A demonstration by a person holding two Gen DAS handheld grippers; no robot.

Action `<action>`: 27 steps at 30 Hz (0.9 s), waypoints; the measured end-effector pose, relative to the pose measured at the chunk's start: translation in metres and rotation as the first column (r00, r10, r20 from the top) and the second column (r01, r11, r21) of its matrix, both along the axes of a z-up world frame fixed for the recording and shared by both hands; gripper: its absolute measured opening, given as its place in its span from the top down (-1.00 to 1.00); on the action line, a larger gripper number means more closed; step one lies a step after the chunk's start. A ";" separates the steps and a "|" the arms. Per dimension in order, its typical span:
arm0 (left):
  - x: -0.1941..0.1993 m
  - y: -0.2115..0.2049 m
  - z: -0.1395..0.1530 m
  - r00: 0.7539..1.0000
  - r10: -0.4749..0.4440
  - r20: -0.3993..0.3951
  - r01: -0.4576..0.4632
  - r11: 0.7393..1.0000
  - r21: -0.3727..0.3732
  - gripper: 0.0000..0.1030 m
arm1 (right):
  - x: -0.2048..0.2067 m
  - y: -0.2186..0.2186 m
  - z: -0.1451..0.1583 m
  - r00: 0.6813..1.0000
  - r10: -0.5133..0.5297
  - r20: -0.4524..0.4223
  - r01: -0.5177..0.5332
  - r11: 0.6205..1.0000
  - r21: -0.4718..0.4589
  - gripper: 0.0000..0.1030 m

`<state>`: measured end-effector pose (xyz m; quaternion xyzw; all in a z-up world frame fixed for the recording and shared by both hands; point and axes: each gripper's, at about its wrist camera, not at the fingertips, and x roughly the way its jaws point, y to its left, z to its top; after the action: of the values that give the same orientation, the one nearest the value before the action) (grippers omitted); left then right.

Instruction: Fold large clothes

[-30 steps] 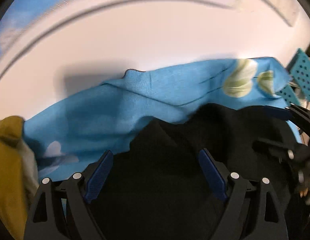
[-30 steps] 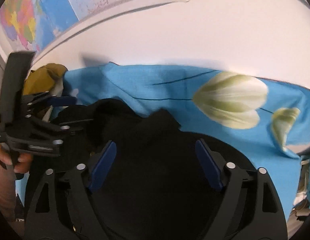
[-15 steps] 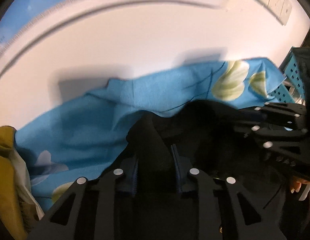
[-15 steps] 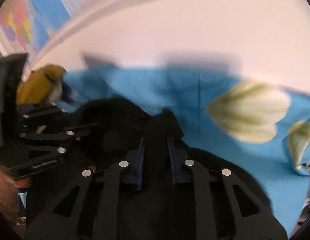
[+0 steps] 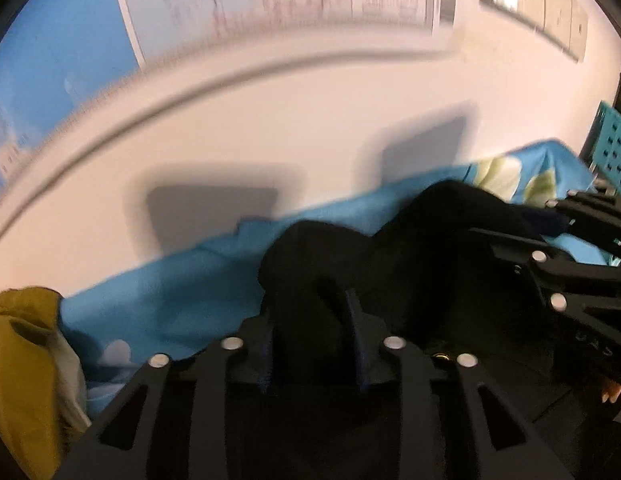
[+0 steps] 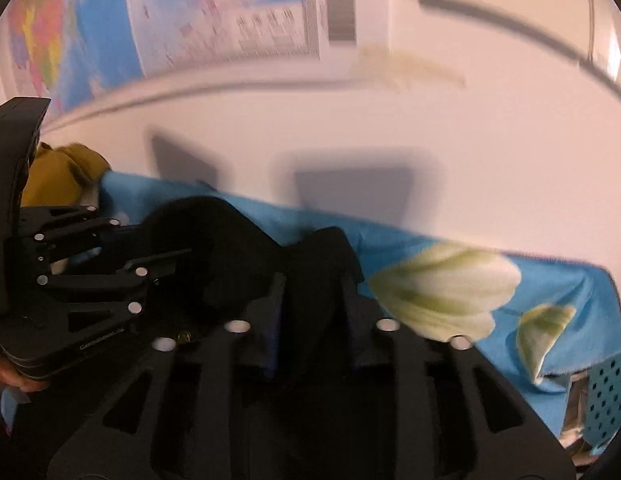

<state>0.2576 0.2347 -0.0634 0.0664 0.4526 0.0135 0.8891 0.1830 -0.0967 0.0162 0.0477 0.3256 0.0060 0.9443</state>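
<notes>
A black garment (image 5: 430, 240) lies bunched on a blue flowered cloth (image 5: 170, 292) spread over the white table (image 5: 270, 120). My left gripper (image 5: 310, 304) has a fold of the black fabric pinched between its pads, and its jaws are opening. In the right wrist view my right gripper (image 6: 312, 288) grips another raised fold of the black garment (image 6: 202, 240), and its jaws are opening too. The left gripper (image 6: 110, 264) shows at the left of that view, held by a hand. Both folds stand up above the fingers.
A mustard garment (image 5: 18, 360) is heaped at the left end of the blue flowered cloth (image 6: 550, 292). A teal perforated basket (image 5: 614, 148) stands at the right edge. A wall map (image 6: 90, 32) hangs behind the table.
Both grippers went from wide open over the black garment to closed on folds of it. Both have tilted upward, drawing the fabric up with them.
</notes>
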 end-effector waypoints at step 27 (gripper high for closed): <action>-0.224 -0.058 -0.018 0.935 -0.351 0.049 0.354 0.924 -0.144 -0.68 | -0.424 -0.007 -0.107 0.989 -0.146 -0.021 0.144 0.923 0.356 -0.72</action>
<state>0.0338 0.1766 -0.0815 0.0792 0.4228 -0.1799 0.8846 -0.2412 -0.1034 -0.0906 0.2420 0.3121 -0.0049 0.9187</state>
